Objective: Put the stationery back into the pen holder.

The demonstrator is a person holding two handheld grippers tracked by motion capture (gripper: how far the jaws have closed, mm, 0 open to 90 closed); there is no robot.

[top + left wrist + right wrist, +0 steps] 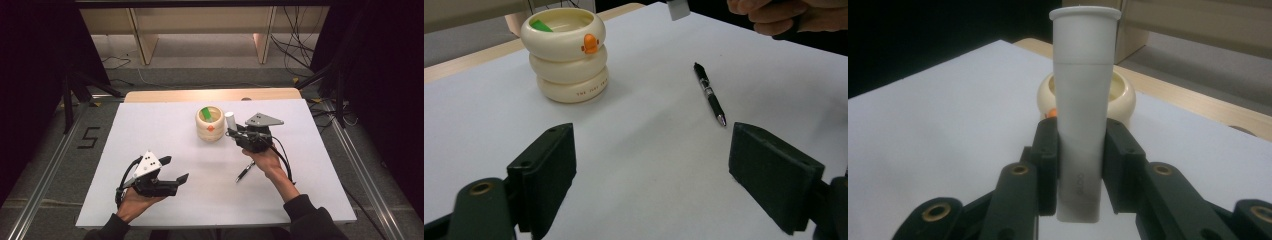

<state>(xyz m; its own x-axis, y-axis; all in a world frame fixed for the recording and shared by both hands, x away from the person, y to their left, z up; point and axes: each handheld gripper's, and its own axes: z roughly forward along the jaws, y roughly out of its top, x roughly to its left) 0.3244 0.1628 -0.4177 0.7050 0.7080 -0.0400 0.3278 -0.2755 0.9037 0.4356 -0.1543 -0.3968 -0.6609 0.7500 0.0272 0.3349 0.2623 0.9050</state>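
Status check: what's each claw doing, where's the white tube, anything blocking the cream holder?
Right claw shut on white tube, beside cream holder. Left claw open, empty. Pen lying clear.

White tube: smooth matt plastic, faint embossed lettering near its base. Cream holder: glossy, looks glazed ceramic or hard plastic, three stacked rounded rings with an orange glossy bit on the front; pen is glossy black plastic with a metal tip. Table cover is matt white sheet over a pale wood edge; gripper pads are matt black, slightly grainy.
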